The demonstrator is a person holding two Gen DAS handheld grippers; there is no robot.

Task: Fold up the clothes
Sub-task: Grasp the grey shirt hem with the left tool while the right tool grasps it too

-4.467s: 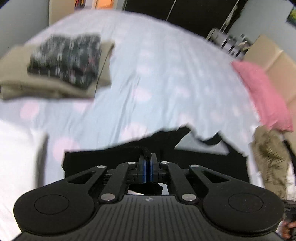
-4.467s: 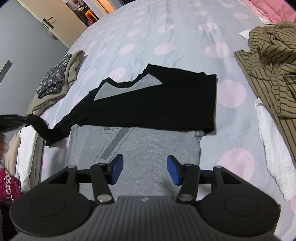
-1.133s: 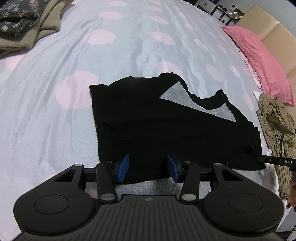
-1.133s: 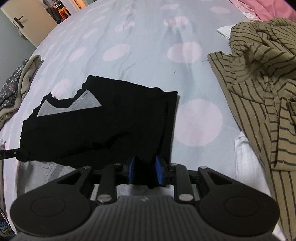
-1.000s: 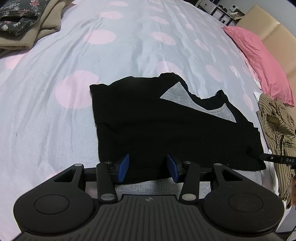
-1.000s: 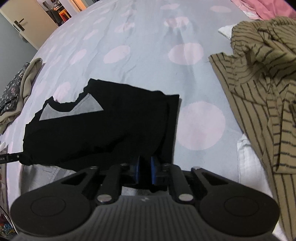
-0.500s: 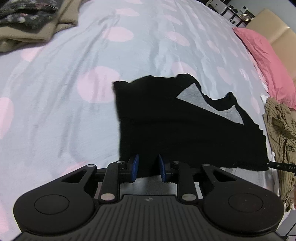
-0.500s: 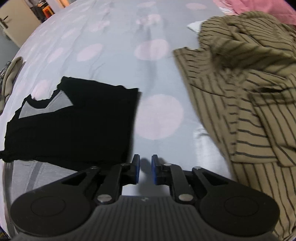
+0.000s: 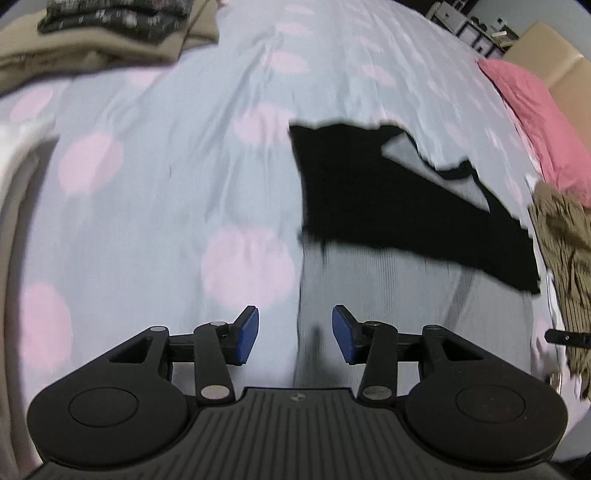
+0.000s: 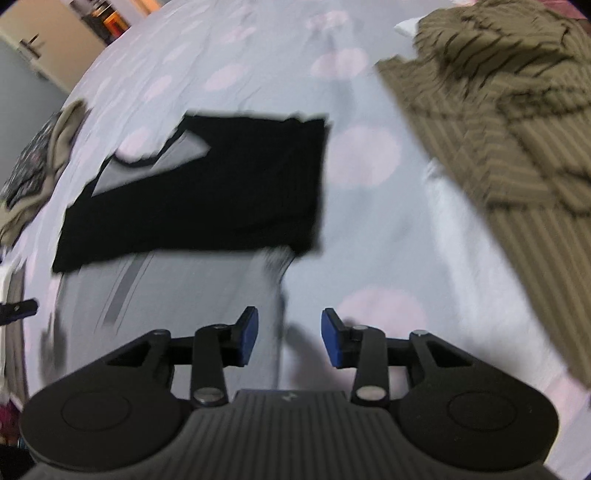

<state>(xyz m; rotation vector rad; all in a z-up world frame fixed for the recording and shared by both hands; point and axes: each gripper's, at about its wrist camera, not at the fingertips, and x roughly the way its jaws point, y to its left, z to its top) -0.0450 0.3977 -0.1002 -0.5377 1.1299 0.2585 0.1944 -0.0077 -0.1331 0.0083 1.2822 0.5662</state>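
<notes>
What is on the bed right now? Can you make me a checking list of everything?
Surface: bed sheet, pale blue with pink dots, slightly wrinkled.
Job's things: black and grey shirt lies flat, black part folded over the grey body.
Clutter: olive striped garment crumpled on the right; white cloth beside it; folded pile far left, tan with a dark patterned piece on top; pink pillow.
Grippers: left gripper open, holding nothing, over the shirt's left edge; right gripper open, holding nothing, at its right edge.
Cables: nothing seen.
Surroundings: door, blurred.
</notes>
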